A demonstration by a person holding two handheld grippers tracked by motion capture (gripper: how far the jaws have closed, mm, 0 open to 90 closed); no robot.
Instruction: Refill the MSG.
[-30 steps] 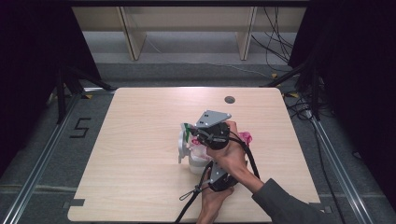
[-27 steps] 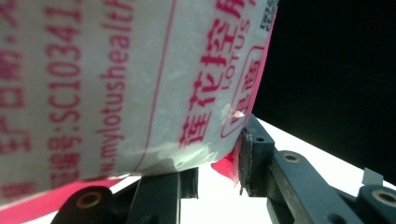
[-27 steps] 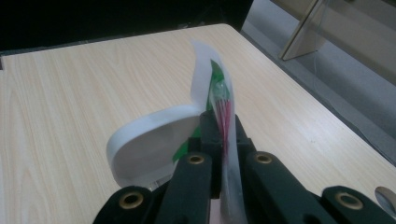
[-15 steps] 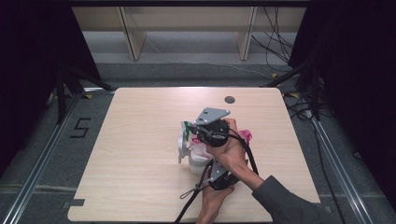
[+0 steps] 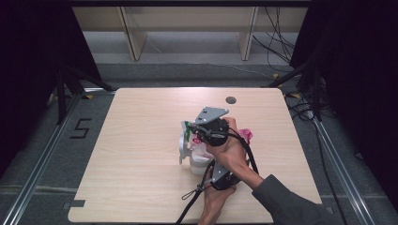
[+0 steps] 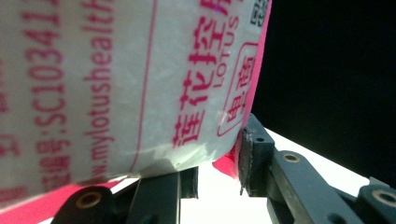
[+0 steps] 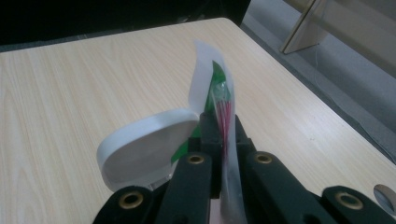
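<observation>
A white container with pink print [image 6: 116,84] sits between the jaws of my left gripper [image 6: 205,163], and the right pad [image 6: 250,151] presses on its edge. In the high view the same container [image 5: 197,164] stands at the table's front middle, with my left gripper [image 5: 211,171] low against it. Its round white flip lid [image 7: 144,149] stands open. My right gripper [image 7: 219,123] is shut on a thin clear sheet with green and red print [image 7: 219,98] that stands upright beside the lid. From above, my right gripper [image 5: 195,131] is over the container's top.
The light wooden table [image 5: 141,140] has a small dark round grommet [image 5: 230,100] near its far edge. A pink bit of packaging [image 5: 246,136] lies right of the hands. Black cables [image 5: 190,194] trail toward the front edge. Dark floor and rails surround the table.
</observation>
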